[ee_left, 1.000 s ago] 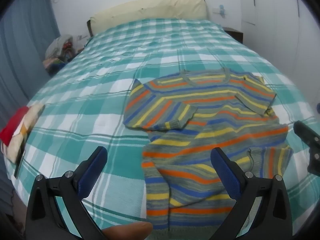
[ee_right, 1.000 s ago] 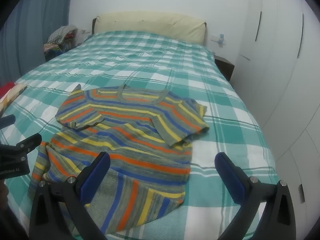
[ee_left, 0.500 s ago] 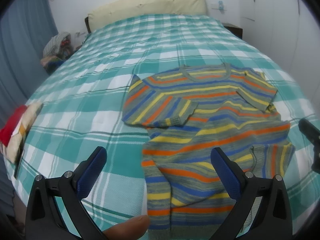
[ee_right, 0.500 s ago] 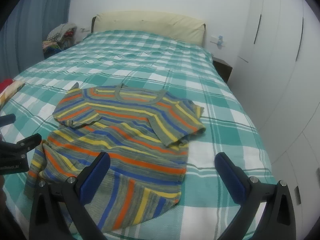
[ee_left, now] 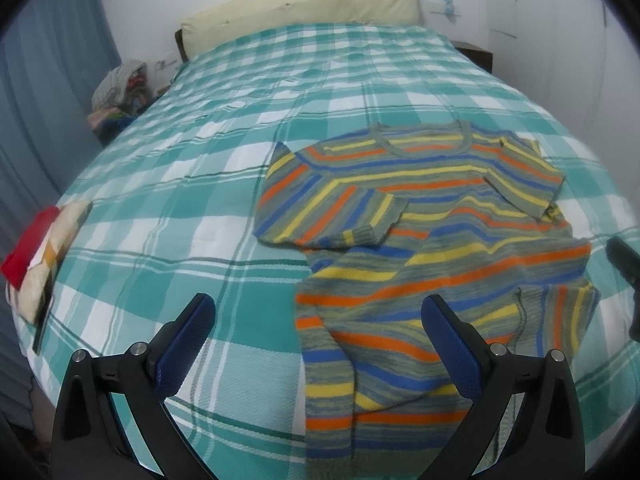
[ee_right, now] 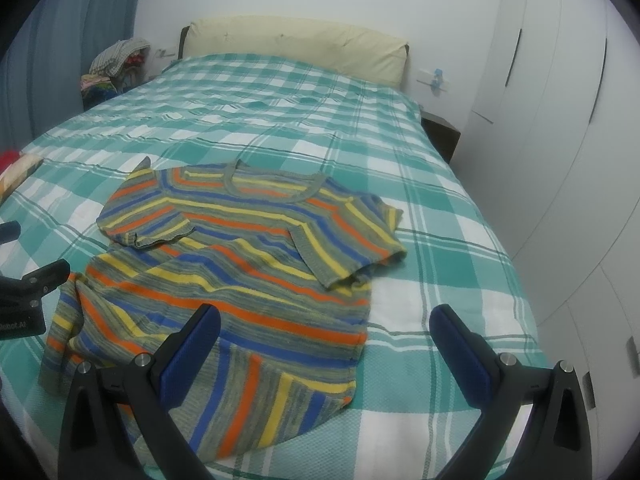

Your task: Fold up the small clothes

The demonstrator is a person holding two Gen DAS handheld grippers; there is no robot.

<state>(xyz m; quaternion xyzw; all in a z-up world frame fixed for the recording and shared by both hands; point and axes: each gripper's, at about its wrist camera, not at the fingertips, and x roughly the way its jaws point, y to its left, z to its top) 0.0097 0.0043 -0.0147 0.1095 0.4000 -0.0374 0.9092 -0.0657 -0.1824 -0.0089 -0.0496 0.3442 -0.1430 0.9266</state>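
Observation:
A small striped knit sweater (ee_left: 432, 232) in grey, orange, blue and yellow lies on the green-and-white checked bed (ee_left: 248, 128), both short sleeves folded in over the chest and the hem rumpled. It also shows in the right wrist view (ee_right: 240, 264). My left gripper (ee_left: 316, 328) is open and empty, hovering above the sweater's lower left edge. My right gripper (ee_right: 324, 332) is open and empty above the sweater's lower right edge. The right gripper's body shows at the left wrist view's right edge (ee_left: 624, 264); the left gripper's body shows at the right wrist view's left edge (ee_right: 28, 292).
A cream headboard cushion (ee_left: 304, 4) lies at the bed's far end. A red and cream folded pile (ee_left: 36, 240) sits at the bed's left edge. A heap of clothes (ee_left: 120, 88) stands beside the bed by the blue curtain. White wardrobe doors (ee_right: 560, 120) line the right side.
Both grippers have drawn back a little and risen slightly; the sweater sits a bit further off in both views. The sweater itself has not moved. Both stay open.

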